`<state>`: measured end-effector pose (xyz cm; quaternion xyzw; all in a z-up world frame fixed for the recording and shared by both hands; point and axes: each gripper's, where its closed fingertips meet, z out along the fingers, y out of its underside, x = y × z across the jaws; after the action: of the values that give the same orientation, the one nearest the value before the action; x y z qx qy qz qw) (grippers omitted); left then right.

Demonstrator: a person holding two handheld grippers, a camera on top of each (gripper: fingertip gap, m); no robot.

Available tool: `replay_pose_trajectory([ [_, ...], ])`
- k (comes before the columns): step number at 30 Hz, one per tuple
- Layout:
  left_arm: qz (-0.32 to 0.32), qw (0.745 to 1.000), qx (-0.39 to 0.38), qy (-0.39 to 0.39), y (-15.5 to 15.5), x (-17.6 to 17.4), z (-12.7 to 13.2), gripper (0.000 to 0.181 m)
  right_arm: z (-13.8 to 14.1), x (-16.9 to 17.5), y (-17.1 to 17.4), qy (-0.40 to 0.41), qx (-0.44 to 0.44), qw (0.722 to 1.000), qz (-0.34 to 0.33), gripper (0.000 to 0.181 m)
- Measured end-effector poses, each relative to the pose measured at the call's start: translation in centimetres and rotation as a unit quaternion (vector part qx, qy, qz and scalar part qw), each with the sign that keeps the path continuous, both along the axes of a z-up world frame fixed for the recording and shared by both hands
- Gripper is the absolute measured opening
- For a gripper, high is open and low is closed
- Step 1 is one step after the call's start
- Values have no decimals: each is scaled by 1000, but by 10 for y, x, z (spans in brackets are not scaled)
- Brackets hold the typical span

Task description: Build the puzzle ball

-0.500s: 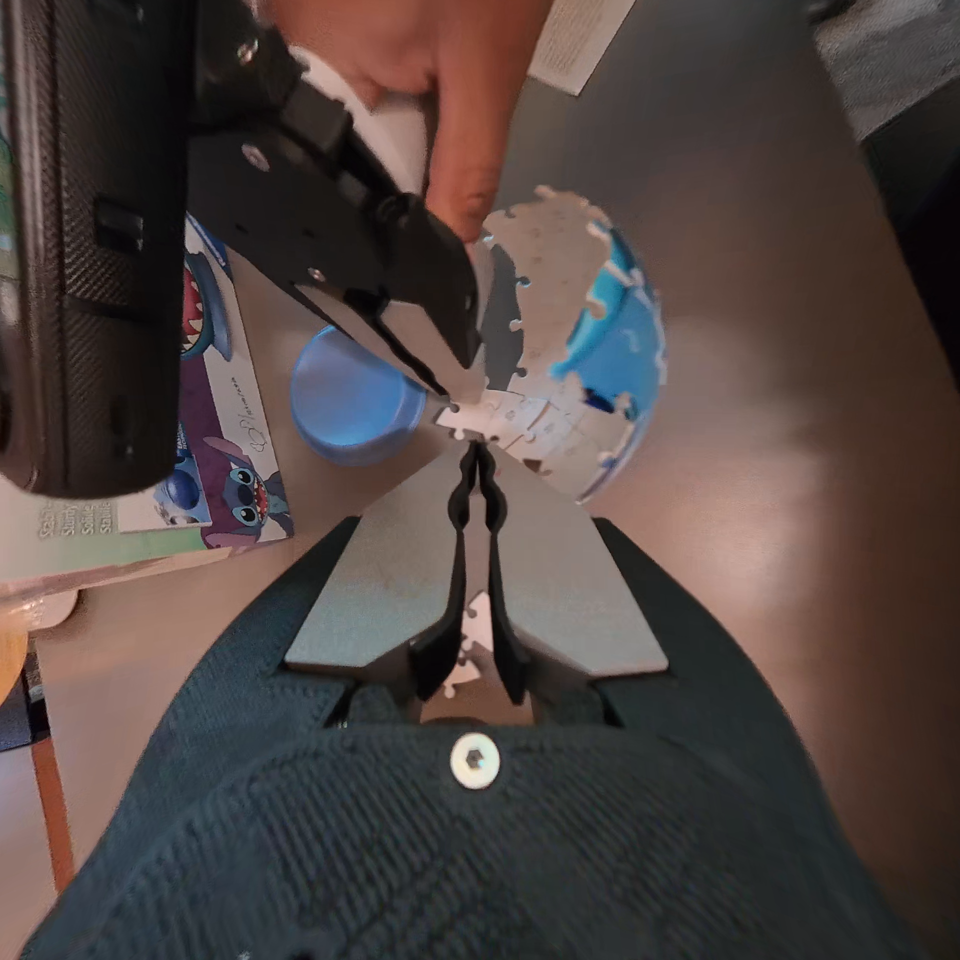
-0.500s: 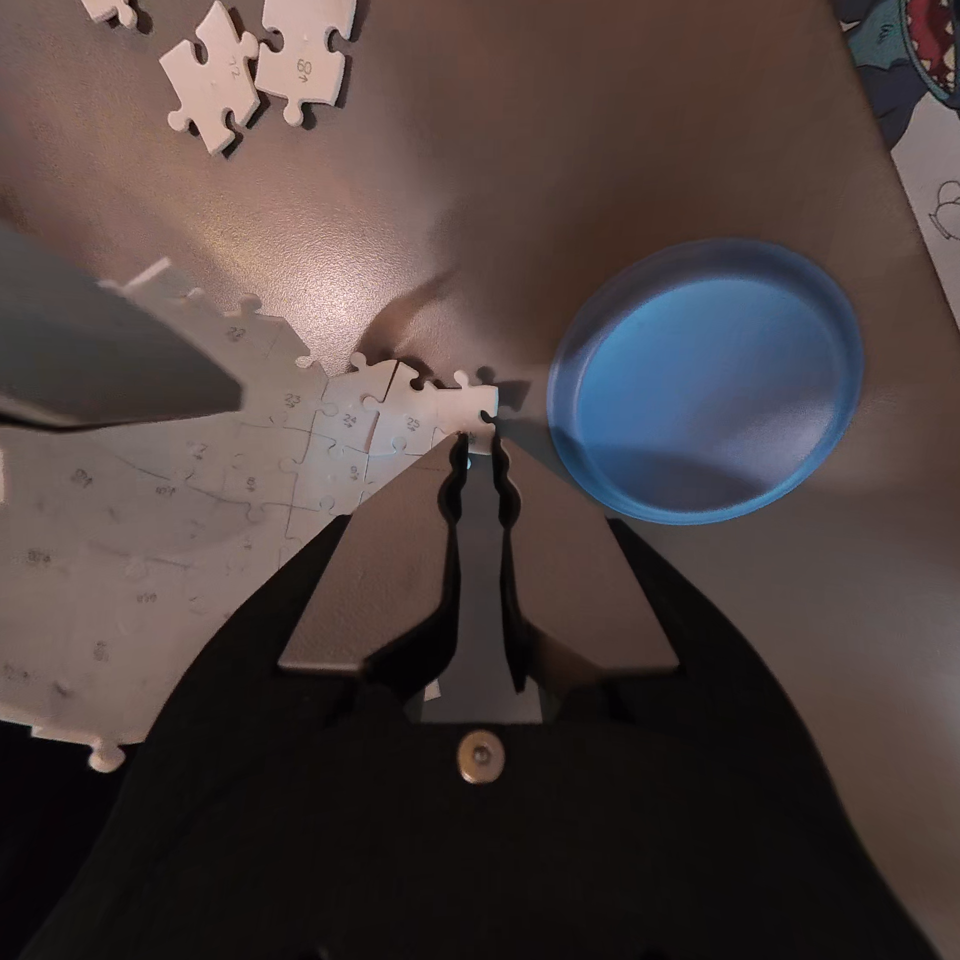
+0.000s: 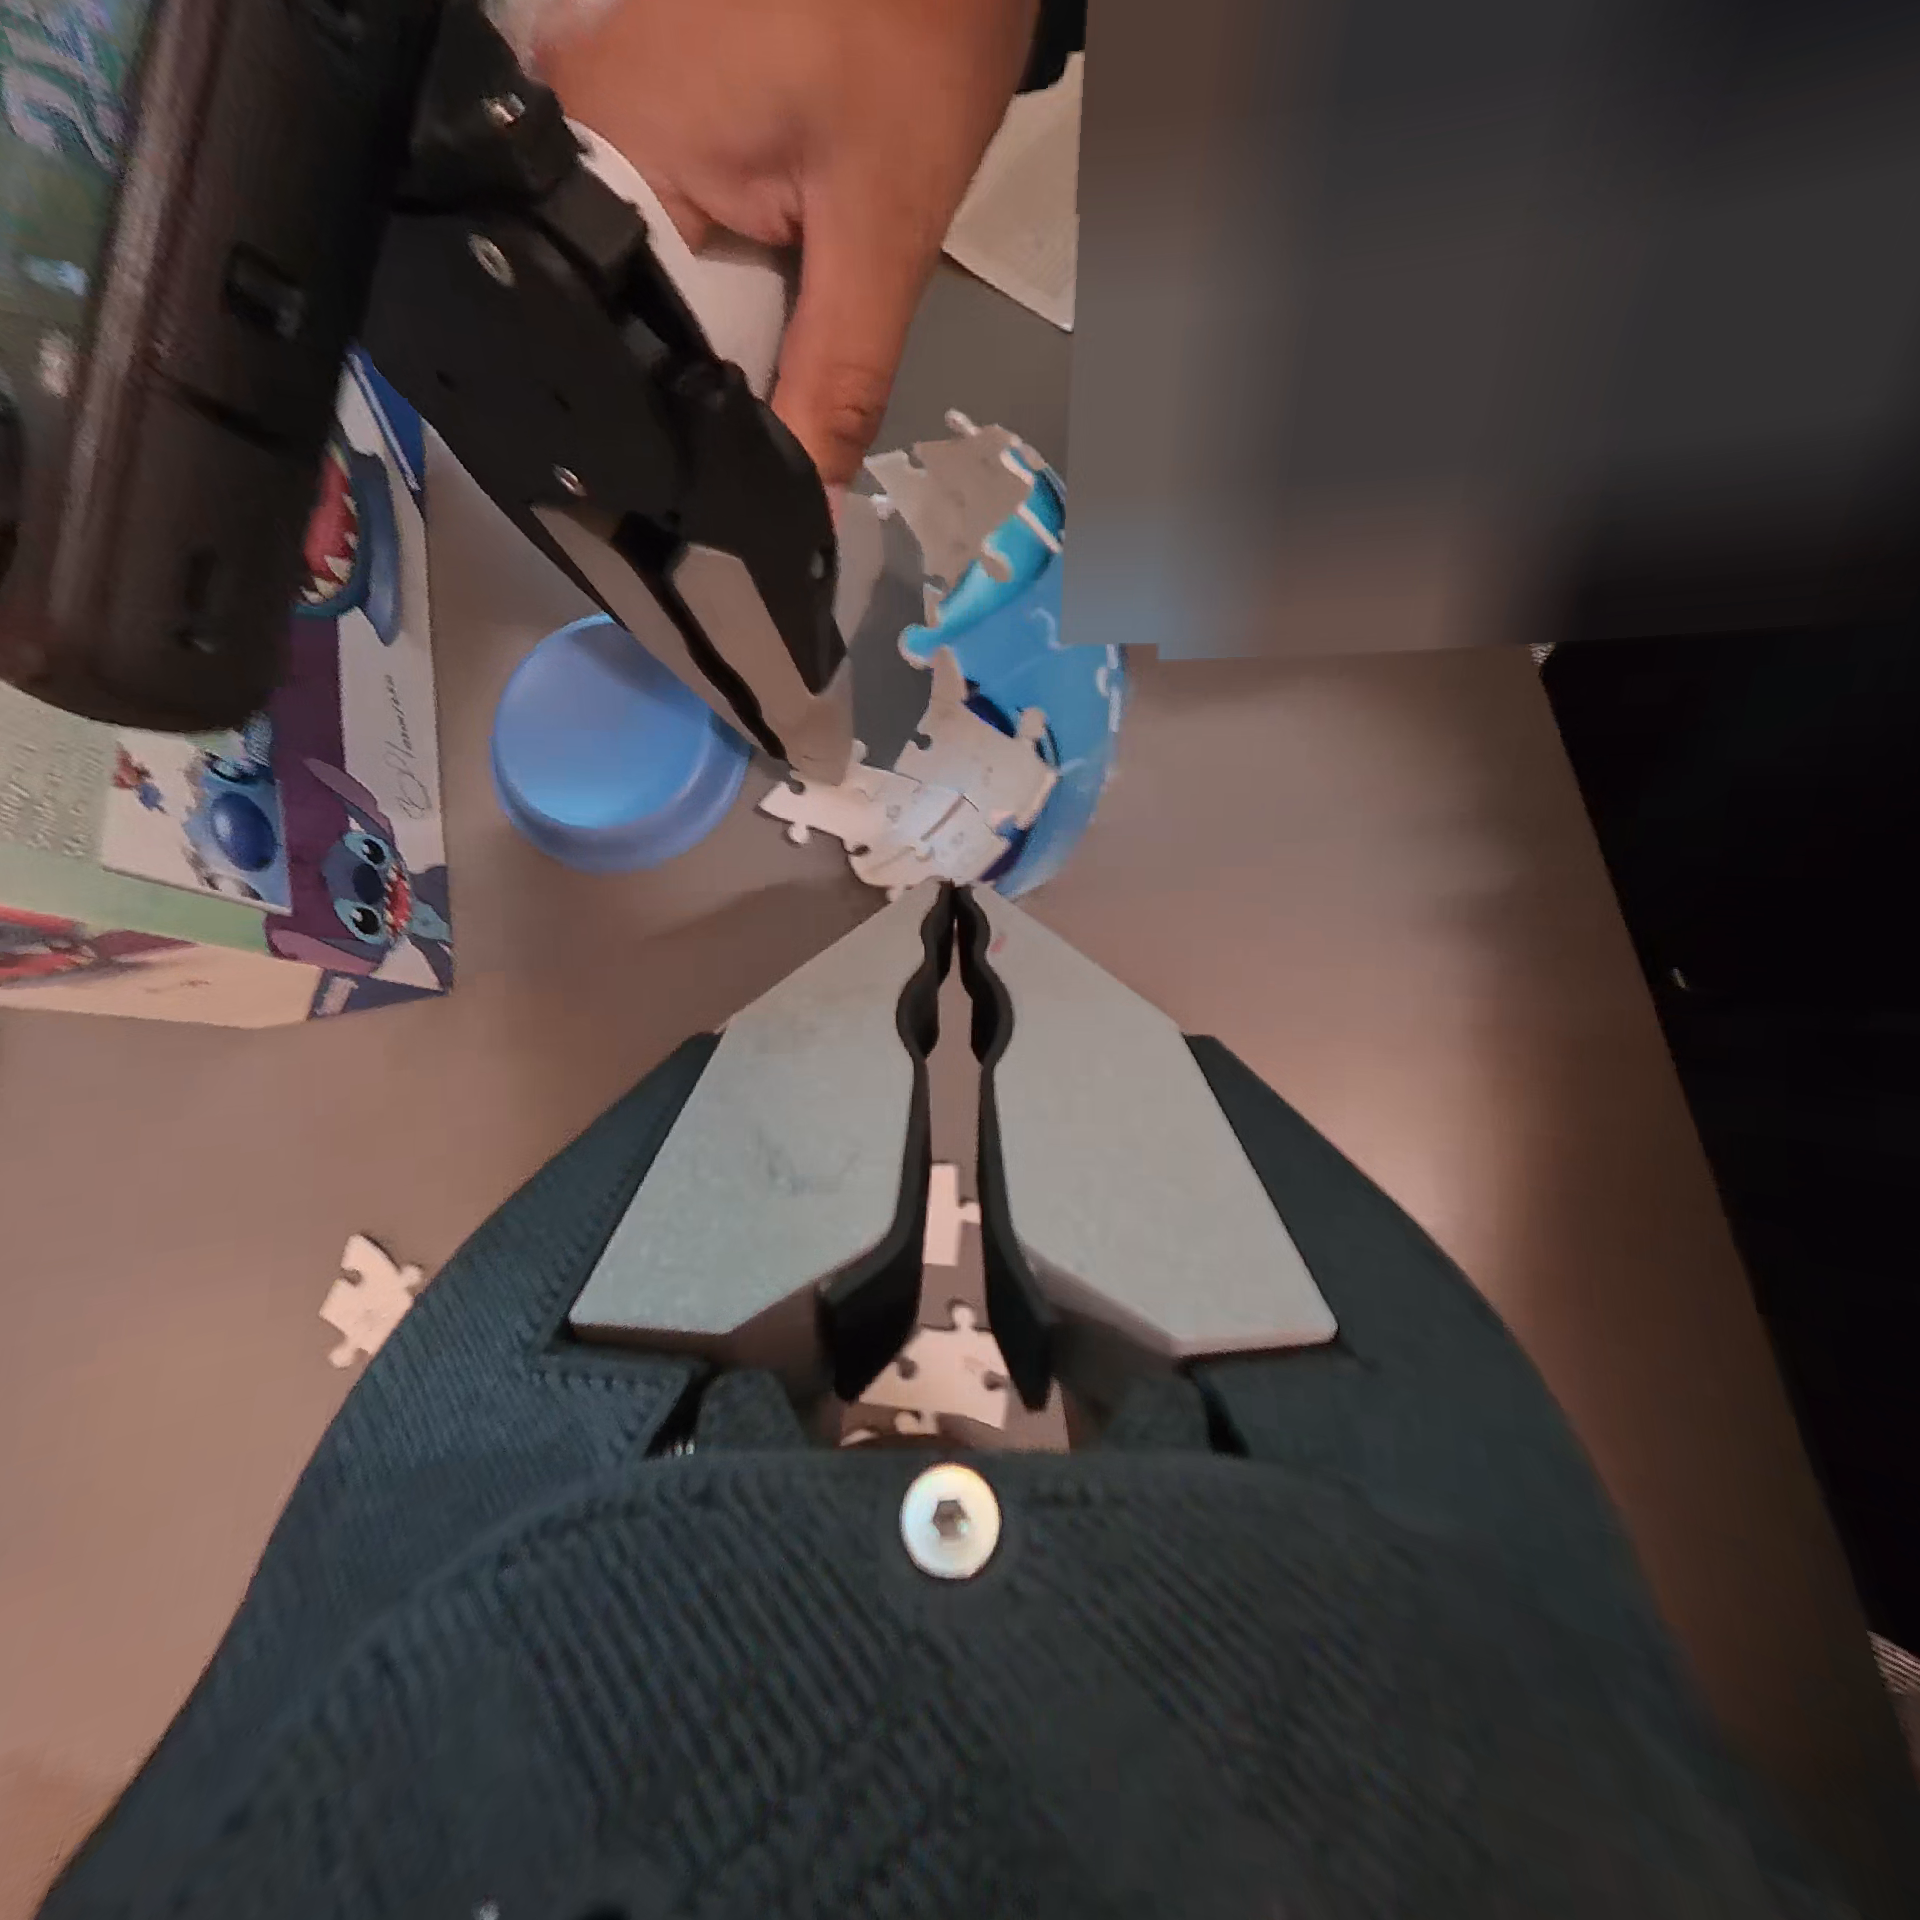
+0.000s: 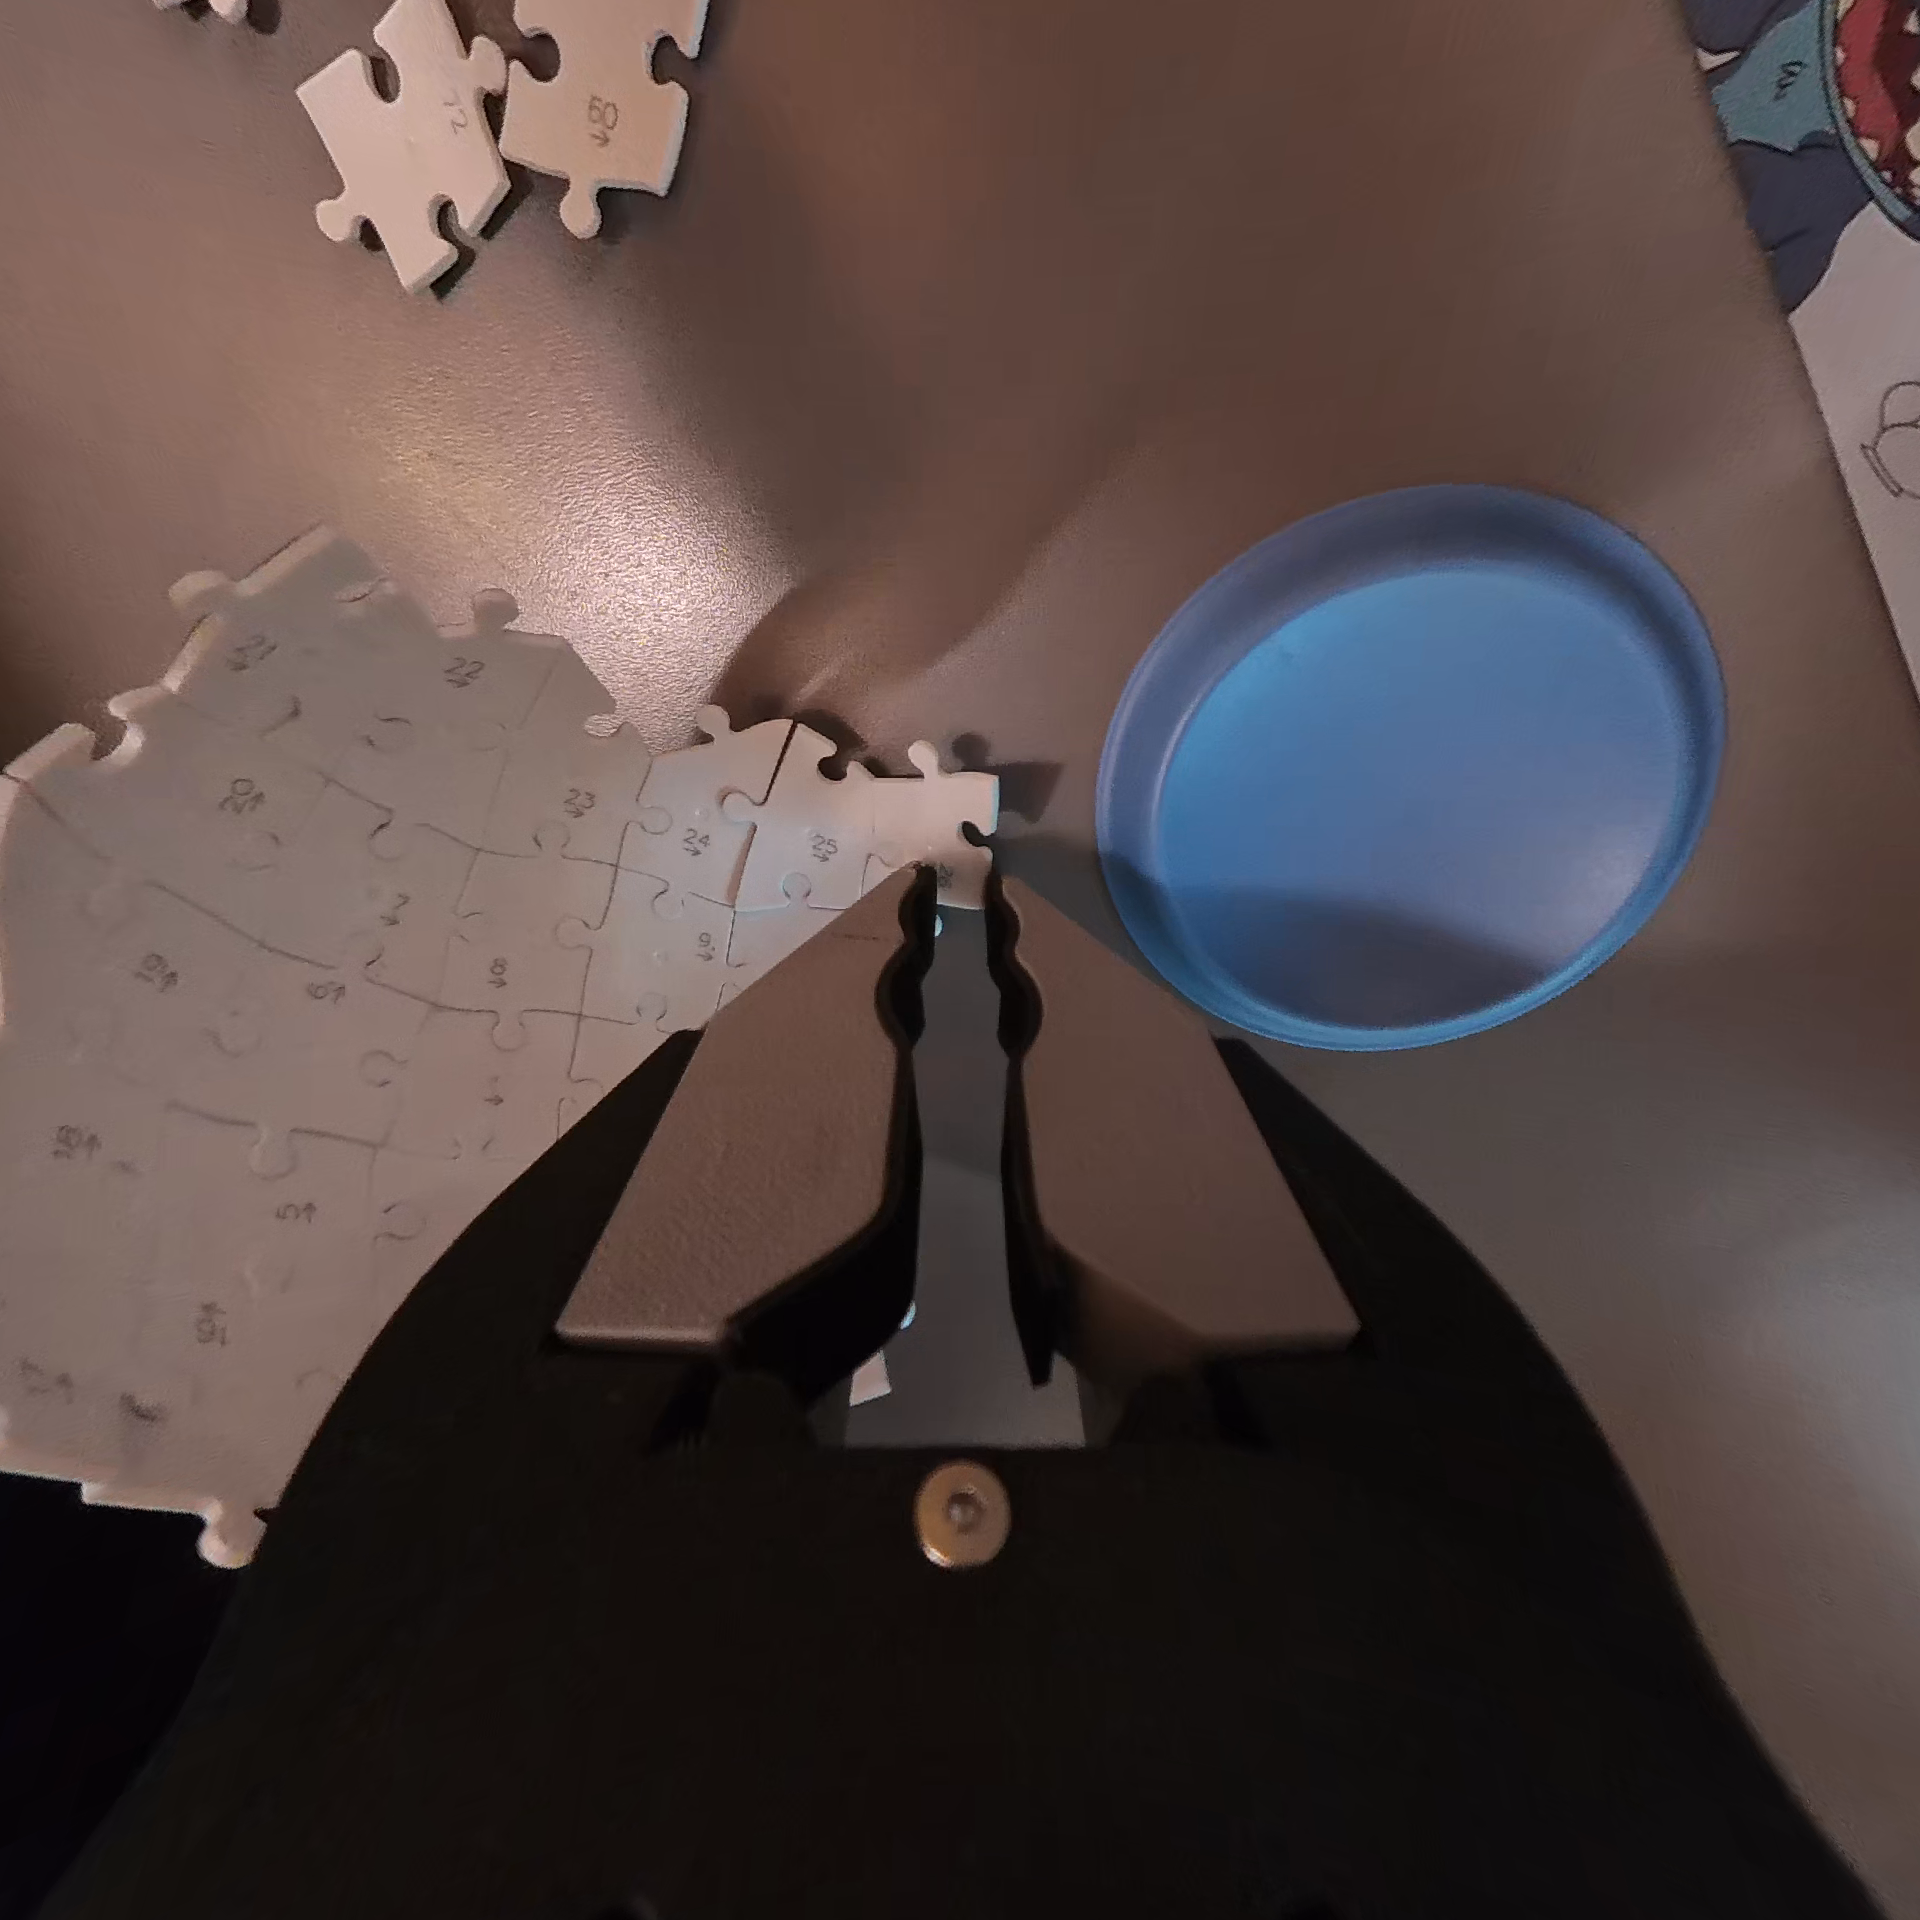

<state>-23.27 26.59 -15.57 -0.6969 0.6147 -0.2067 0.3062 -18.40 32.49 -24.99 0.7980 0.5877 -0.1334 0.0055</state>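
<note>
On the brown bench (image 3: 1351, 935), near its middle, stands the partly built puzzle ball (image 3: 977, 748), a curved shell of interlocked pieces seen white and numbered on its inner face in the right wrist view (image 4: 343, 987) and blue on its outer face in the left wrist view. The left gripper (image 3: 953, 902) has its fingers drawn nearly together, their tips at the lower rim of the shell; whether they pinch that rim or merely rest against it cannot be told. The right gripper (image 4: 956, 883) has its fingers set narrow on either side of the end piece (image 4: 940, 821) of a row that juts from the shell's edge, apparently holding it; in the left wrist view the same gripper (image 3: 800, 753) reaches down onto that row, with the person's hand (image 3: 821, 208) behind it. A blue round stand (image 4: 1413, 769) lies just beside the jutting row, apart from it. Progress, as judged: perhaps half of the sphere is closed, the end piece looks seated or nearly so, and a wide opening remains. Loose pieces (image 4: 499, 135) lie well apart at the far side, and more (image 3: 369, 1299) beside and under the left gripper, not yet fitted. The printed puzzle box (image 3: 260, 831) stands at the bench's edge.
</note>
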Motion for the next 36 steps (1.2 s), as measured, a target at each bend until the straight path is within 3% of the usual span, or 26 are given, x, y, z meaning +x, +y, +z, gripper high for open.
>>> replay_pose_trajectory([
  [21,159,985,7,-60,-51,-40,-43,0,0,-1,0,-8,13,1000,3,7],
  [27,184,977,25,-100,-55,-49,-47,0,0,0,0,-18,10,1000,-2,8],
  [36,218,970,65,-82,-42,-64,-51,0,-1,0,1,-54,38,998,-6,8],
])
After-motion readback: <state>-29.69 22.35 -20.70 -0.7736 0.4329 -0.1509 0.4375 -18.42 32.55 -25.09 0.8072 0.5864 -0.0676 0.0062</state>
